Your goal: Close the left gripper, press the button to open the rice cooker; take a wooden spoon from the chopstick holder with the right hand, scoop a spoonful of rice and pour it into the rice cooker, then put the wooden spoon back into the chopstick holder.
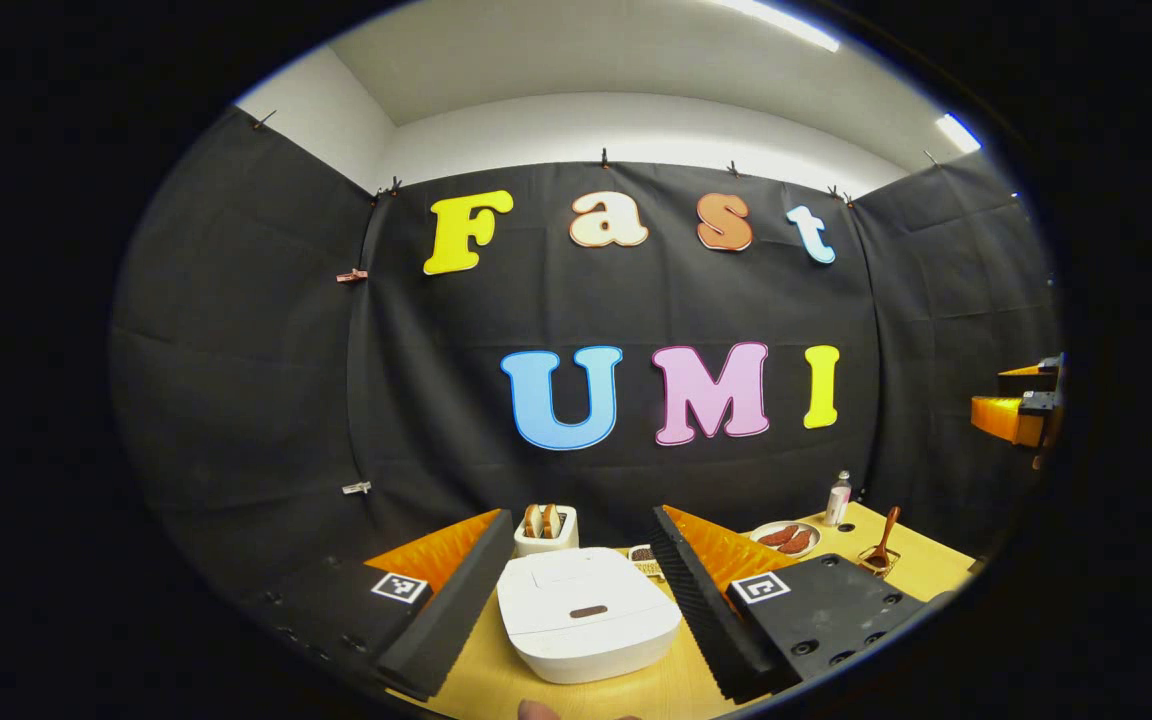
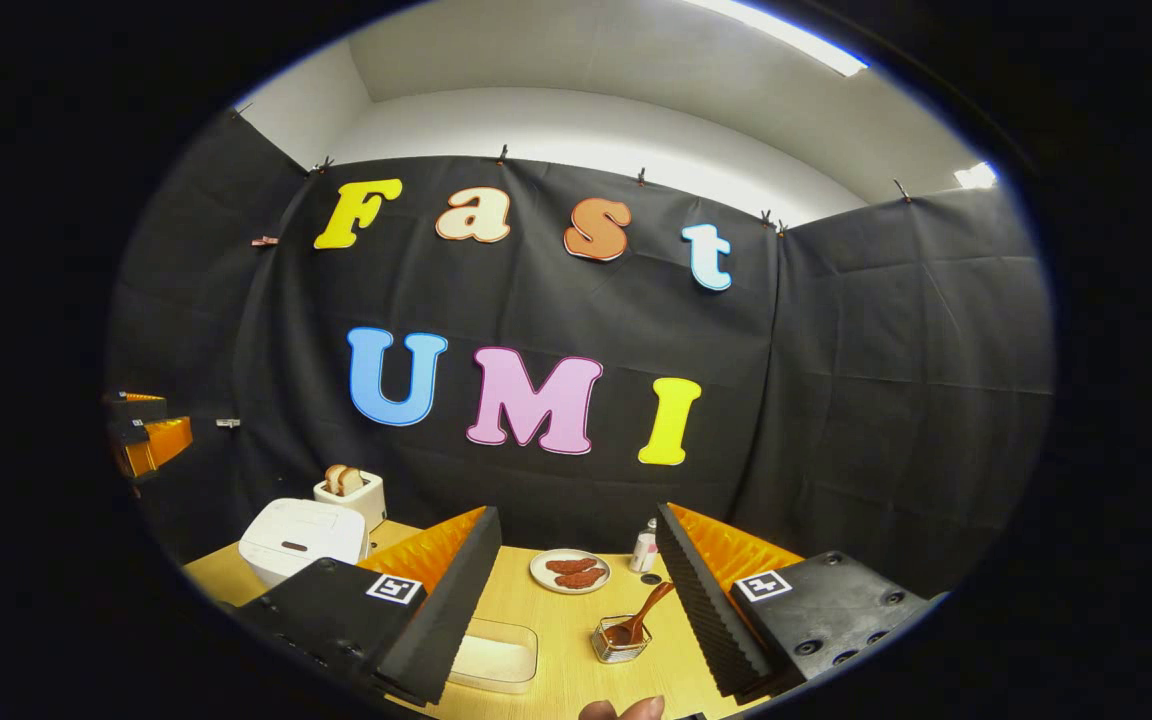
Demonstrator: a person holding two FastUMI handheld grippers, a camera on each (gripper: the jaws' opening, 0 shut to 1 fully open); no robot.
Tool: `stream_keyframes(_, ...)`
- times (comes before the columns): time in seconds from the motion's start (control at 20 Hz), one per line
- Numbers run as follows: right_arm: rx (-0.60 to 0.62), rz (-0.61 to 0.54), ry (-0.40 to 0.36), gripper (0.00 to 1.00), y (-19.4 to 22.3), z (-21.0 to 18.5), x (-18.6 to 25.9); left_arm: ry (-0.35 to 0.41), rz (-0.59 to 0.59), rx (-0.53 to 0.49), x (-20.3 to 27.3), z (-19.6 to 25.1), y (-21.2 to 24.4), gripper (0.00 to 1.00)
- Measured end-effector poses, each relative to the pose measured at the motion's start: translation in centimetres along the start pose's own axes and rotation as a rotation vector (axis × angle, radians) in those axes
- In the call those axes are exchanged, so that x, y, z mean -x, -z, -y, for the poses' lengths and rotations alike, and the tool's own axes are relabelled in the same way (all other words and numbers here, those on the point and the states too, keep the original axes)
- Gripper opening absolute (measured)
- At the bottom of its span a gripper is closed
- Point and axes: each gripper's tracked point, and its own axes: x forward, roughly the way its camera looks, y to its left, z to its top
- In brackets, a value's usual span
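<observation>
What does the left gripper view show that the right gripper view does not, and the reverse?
Left gripper view adds a small dish with dark contents behind the rice cooker. Right gripper view adds a clear box in the foreground. Shared: rice cooker, toaster, plate, bottle, wooden spoon in its holder.

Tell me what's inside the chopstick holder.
A wooden spoon stands in the chopstick holder, handle leaning out over its rim. The spoon's bowl sits low inside; anything beneath it is hidden.
</observation>
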Motion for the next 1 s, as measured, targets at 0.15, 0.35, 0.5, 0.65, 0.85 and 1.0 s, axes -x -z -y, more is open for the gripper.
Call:
stream_keyframes(0.15, -0.002, 0.001, 0.006, 0.97, -0.1, 0.3, 0.0, -0.005, -0.002, 0.009, -0.2, -0.2, 0.1, 0.75)
stream_keyframes(0.35, -0.008, 0.002, 0.008, 0.97, 0.0, 0.3, -0.3, -0.002, -0.008, -0.002, -0.5, 0.0, 0.1, 0.74)
stream_keyframes(0.5, -0.016, -0.001, -0.006, 0.97, 0.4, 0.0, -0.4, -0.020, -0.018, -0.001, -0.6, -0.1, 0.5, 0.76)
stream_keyframes(0.65, -0.021, -0.007, -0.030, 0.97, 1.1, -0.5, -1.0, -0.026, -0.034, 0.000, -0.5, 0.1, 1.0, 0.80)
stream_keyframes(0.85, -0.008, -0.017, -0.060, 0.97, 1.8, -0.8, -2.0, 0.013, -0.009, -0.018, -1.2, 0.9, 0.5, 0.44)
stream_keyframes(1.0, -0.016, -0.017, -0.056, 0.97, 1.8, -1.0, -2.1, 0.054, -0.015, 0.025, -2.5, 0.6, 1.5, 0.00)
